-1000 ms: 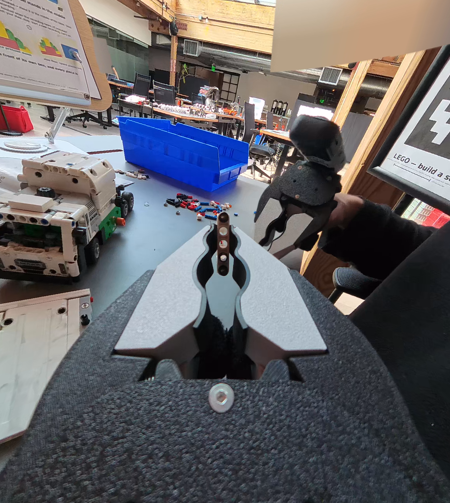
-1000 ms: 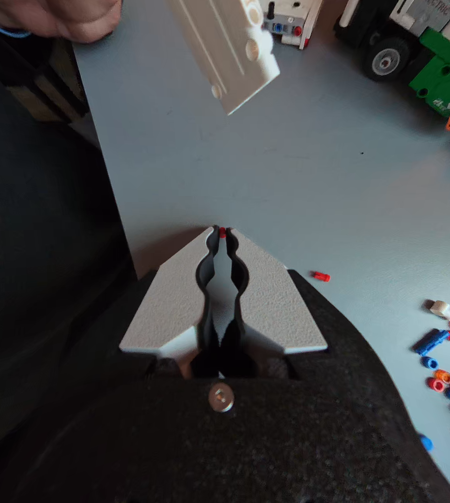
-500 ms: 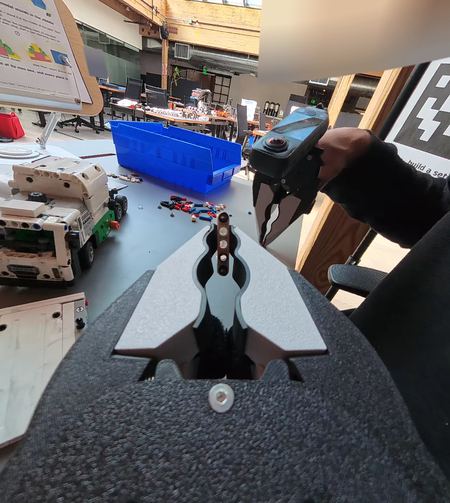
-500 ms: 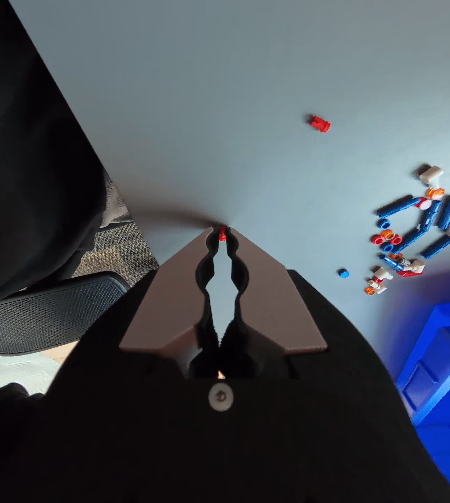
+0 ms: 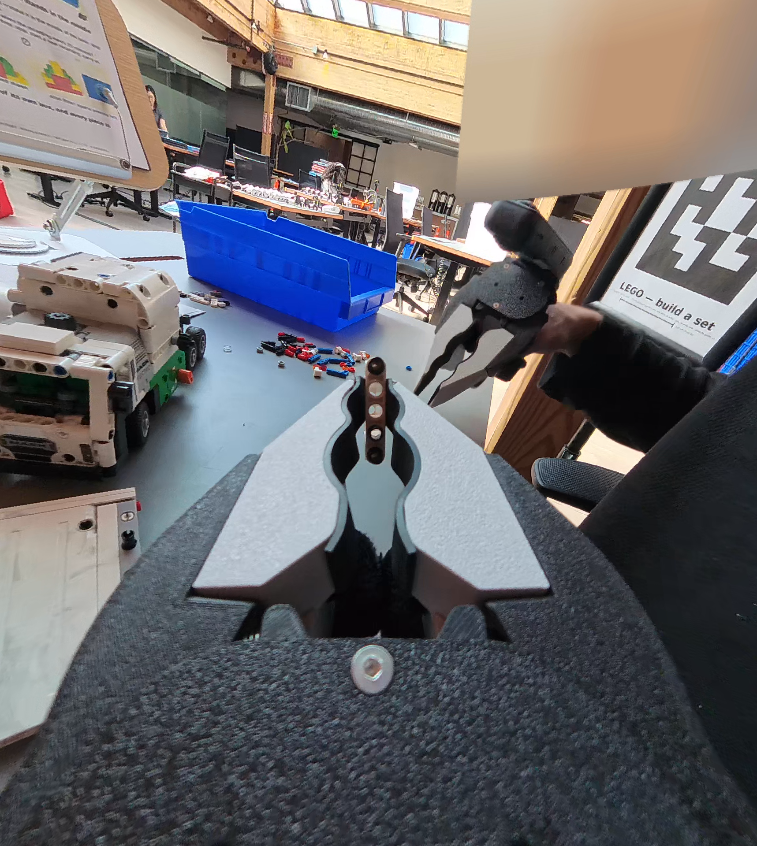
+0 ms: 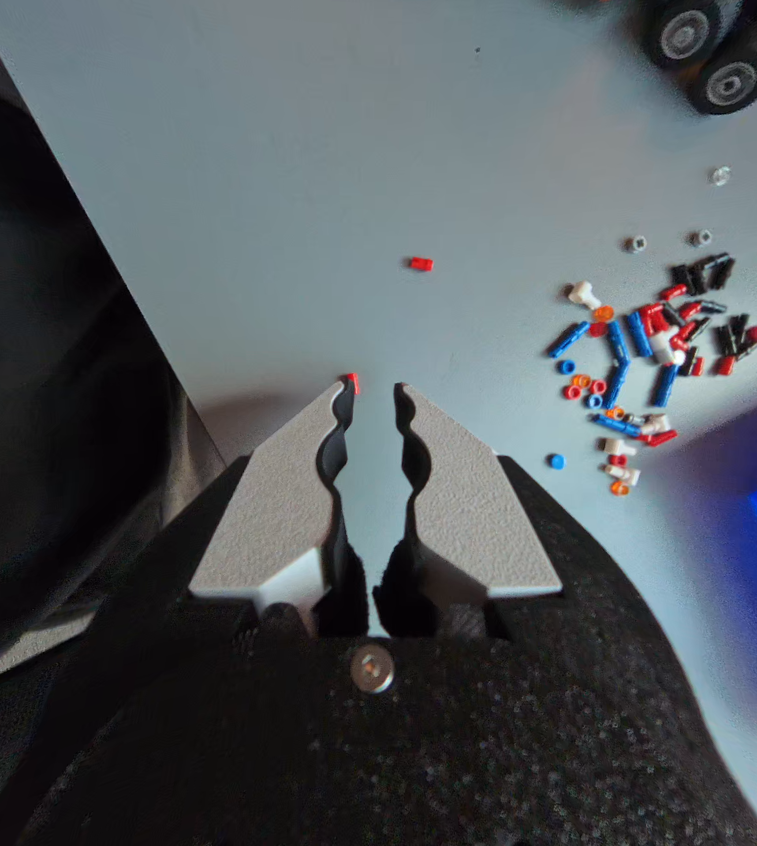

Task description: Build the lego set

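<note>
The right gripper (image 6: 373, 389), which half a second ago pinched a tiny red peg at its tips, now stands parted over the grey bench (image 6: 321, 183) — the red peg (image 6: 352, 382) clings to the tip of one finger only, the other finger clear of it, so it is no longer clamped. The left gripper (image 5: 374, 389) has not changed: its fingers are narrow and pressed on a brown strip with holes (image 5: 374, 409), held upright above the bench. The scattered small pieces (image 6: 656, 357) and the lone red bit (image 6: 421, 263) lie well apart from the right gripper's tips — nothing else is touched.
</note>
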Available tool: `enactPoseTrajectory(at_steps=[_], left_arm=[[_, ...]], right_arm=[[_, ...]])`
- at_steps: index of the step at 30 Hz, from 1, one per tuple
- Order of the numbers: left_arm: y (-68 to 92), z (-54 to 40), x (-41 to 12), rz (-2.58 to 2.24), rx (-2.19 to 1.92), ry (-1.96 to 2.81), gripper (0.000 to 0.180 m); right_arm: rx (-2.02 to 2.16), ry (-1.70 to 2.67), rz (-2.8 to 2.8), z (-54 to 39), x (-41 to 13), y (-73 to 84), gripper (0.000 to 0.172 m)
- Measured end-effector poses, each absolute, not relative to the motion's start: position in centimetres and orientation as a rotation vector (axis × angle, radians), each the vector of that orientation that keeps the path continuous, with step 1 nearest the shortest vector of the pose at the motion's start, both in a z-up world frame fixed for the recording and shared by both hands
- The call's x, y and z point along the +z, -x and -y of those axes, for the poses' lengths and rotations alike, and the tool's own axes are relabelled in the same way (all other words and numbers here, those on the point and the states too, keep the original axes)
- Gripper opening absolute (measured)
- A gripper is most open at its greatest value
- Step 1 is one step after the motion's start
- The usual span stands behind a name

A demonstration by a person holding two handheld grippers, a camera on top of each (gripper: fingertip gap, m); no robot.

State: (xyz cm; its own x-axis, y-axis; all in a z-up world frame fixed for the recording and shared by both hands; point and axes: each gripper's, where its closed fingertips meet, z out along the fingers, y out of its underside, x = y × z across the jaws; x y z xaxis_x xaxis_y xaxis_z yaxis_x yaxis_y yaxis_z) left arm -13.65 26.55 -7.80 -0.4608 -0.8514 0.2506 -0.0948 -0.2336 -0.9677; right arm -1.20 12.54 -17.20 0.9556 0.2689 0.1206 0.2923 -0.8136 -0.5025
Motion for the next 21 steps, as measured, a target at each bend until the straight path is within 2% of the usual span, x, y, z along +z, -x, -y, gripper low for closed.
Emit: enactPoseTrajectory(at_steps=[7,21], left_arm=[[13.6,-26.7,-7.7,-1.454,-1.781,1.168,0.005],[13.6,-26.5,-7.9,-1.471,-1.757,1.159,0.005]], right_arm=[[0.146,2.268,0.213,-11.8,-18.0,2.2,0.016],[0.156,2.283,0.323,-12.6,-18.9,2.2,0.008]])
